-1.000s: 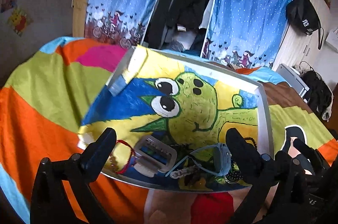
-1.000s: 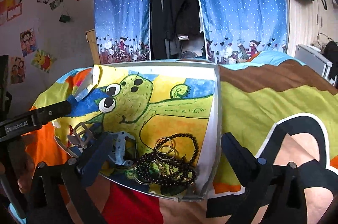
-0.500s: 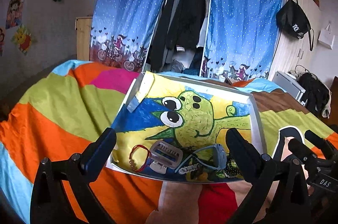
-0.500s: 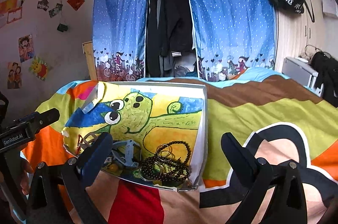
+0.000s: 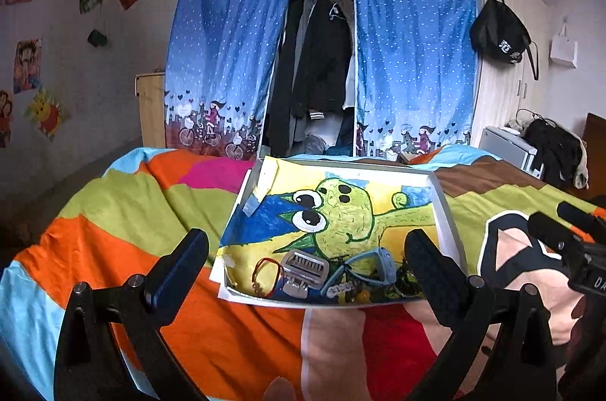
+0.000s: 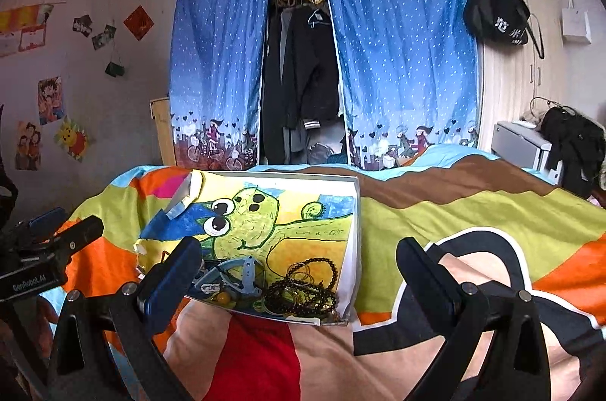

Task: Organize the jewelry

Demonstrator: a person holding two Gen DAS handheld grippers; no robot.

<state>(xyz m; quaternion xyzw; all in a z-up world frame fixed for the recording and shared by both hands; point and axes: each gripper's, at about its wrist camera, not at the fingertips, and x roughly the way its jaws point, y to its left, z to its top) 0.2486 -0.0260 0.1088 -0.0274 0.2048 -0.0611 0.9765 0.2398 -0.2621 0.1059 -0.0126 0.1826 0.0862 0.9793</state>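
Hovering wide open and empty, both grippers, left gripper (image 5: 306,261) and right gripper (image 6: 299,264), face the tray (image 6: 354,211); the bead pile (image 6: 303,291) lies nearer the right.

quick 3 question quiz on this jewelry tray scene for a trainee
1. True or false: the left gripper is shut on the red bracelet.
2. The dark bead necklaces lie in which near corner of the tray: A) left B) right
3. Fill in: the grey hair claw lies between the red bracelet and the blue ____.

Key: 1 false, both the left and right gripper are open and empty; 2 B; 3 watch.
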